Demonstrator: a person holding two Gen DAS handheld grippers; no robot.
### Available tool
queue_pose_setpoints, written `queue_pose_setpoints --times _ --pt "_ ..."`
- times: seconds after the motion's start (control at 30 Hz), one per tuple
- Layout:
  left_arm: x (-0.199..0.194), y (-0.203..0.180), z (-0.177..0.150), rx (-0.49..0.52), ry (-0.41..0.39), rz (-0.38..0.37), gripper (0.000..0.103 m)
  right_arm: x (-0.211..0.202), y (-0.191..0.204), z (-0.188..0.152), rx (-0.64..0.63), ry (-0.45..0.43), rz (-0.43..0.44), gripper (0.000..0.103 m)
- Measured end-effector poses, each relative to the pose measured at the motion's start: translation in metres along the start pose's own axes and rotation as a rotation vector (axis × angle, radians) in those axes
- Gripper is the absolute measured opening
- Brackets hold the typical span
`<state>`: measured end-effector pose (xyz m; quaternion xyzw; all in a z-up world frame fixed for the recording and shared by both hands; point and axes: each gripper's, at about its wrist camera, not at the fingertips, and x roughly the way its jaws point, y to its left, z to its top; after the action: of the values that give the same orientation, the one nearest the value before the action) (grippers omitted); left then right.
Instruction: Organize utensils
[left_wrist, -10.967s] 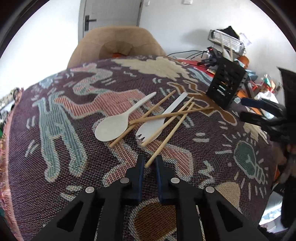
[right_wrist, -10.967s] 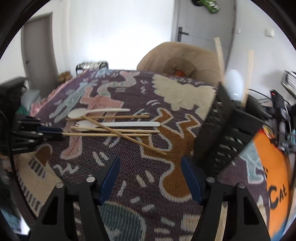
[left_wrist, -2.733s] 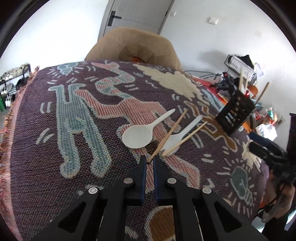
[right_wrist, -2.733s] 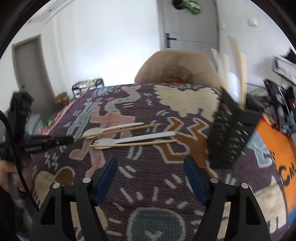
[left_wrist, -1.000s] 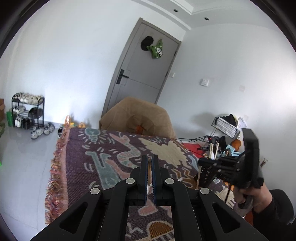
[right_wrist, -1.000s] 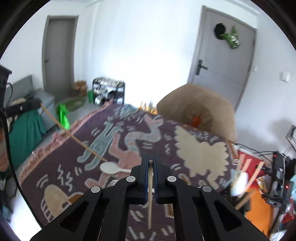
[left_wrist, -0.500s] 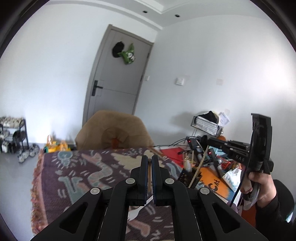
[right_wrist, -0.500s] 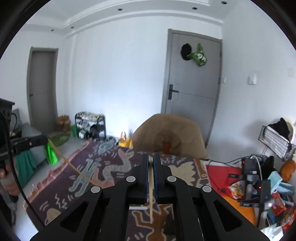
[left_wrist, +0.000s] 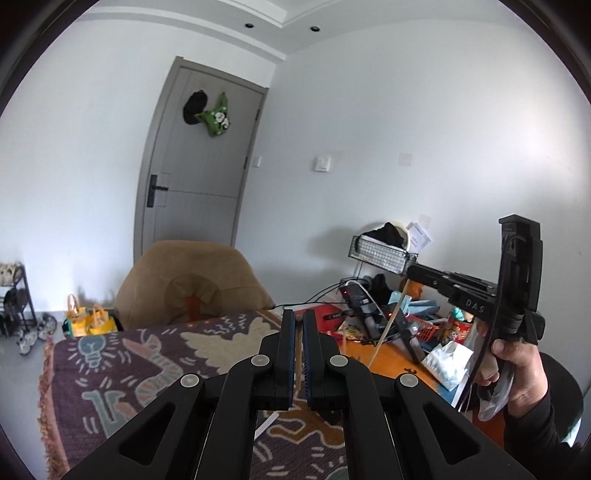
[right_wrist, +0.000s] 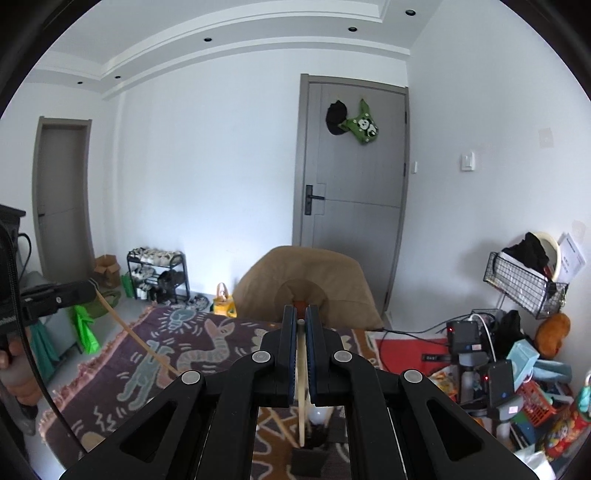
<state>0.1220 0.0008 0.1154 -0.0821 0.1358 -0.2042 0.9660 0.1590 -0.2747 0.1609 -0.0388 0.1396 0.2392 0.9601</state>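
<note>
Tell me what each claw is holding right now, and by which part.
Each holds one wooden chopstick near its upper end: left claw, chopstick; right claw, chopstick.

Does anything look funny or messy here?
Not on the table itself. Each gripper is shut on one chopstick: the left gripper holds its chopstick slanting down, the right gripper holds its chopstick above the patterned cloth. The floor clutter beside it looks messy.
</note>
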Motion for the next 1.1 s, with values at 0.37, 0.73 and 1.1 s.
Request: queue_pose_setpoints --times 0.37,0.73,1.1 --pt "0.047 -0.023 0.011 0.042 0.044 -0.047 0.003 0.04 -0.034 -0.025 0.088 0.127 0.01 0.009" --pt "0.093 -0.059 0.023 0.099 0.104 -0.112 0.003 0.021 -0.069 -0.056 0.188 0.121 -0.013 0.051" --pt "0.124 -0.082 0.026 0.143 0.174 -0.125 0.003 -0.007 -0.091 -0.117 0.359 0.12 -0.044 0.064"
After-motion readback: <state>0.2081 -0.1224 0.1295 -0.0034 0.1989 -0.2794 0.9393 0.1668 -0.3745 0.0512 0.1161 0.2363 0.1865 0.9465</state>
